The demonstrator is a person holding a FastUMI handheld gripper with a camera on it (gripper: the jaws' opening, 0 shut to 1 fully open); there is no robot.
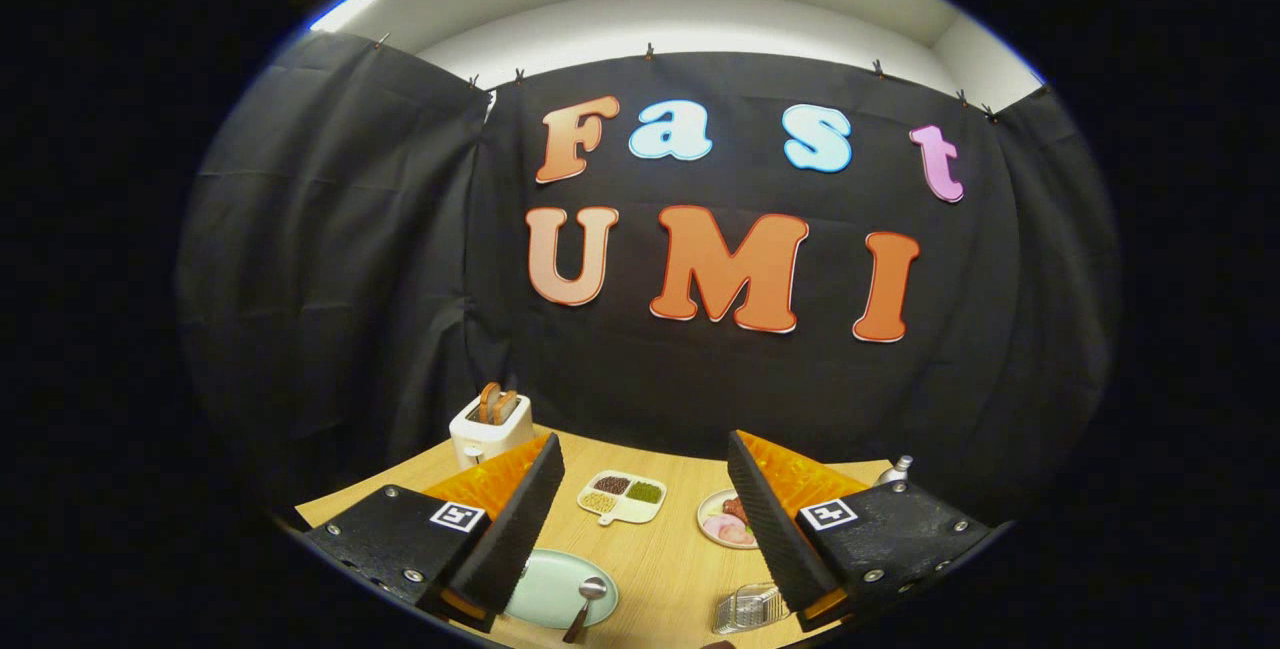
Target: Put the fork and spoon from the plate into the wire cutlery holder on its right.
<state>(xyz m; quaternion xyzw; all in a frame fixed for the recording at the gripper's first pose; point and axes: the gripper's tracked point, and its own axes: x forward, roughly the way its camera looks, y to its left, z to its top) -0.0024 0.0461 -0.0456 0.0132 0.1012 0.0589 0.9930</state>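
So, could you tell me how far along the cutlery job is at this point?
Nothing looks done yet. The spoon lies on the plate; I cannot see the fork. The gripper is open and holds nothing, well above the table. Both pieces are left to move into the wire cutlery holder.

Gripper point(645, 489) fingers spread wide above the table point(670, 569); spoon point(585, 601) on plate point(545, 591), wire cutlery holder point(750, 609) to its right.

spoon point(588, 601) on plate point(545, 584), wire cutlery holder point(750, 609) to its right, toaster point(490, 429) behind
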